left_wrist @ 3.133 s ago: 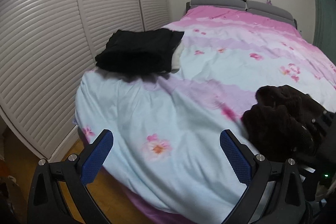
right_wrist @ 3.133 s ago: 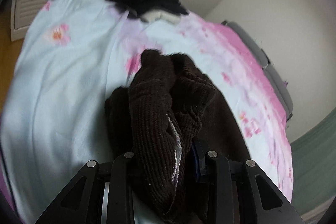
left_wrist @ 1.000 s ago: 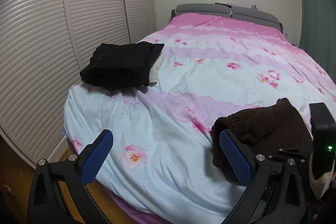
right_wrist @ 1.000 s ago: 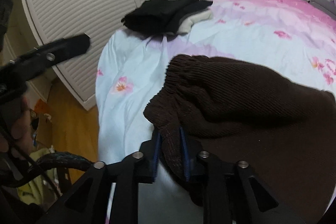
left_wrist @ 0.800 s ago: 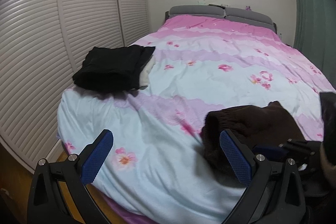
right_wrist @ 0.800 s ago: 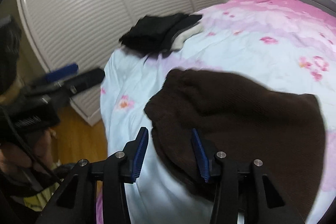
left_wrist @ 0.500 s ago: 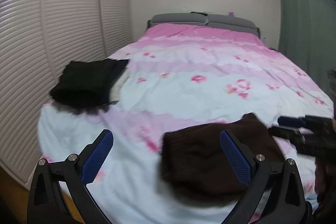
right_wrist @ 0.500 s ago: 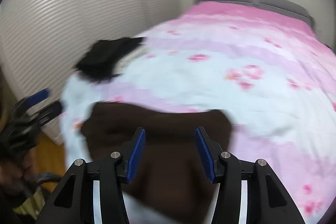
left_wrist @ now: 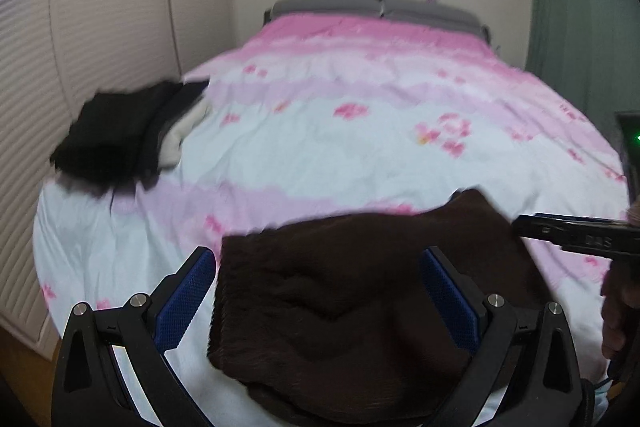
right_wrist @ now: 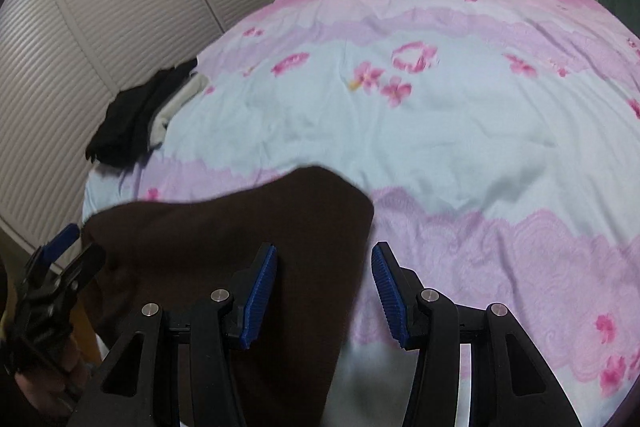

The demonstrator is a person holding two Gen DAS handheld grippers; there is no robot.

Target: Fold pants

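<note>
Both grippers are released: the left gripper [left_wrist: 318, 297] at the bottom of its frame spreads wide over the brown pants [left_wrist: 360, 291], holding nothing, and the right gripper [right_wrist: 324, 293] gapes at the pants' right edge. The pants lie on the bed [left_wrist: 360, 131] in the lower centre. Black clothes [left_wrist: 120, 131] sit at centre left.

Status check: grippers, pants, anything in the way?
Left gripper open, right gripper open, neither holding. Brown pants lying on the bed near its foot edge. Black folded clothes off at the left corner, apart from the pants.
</note>
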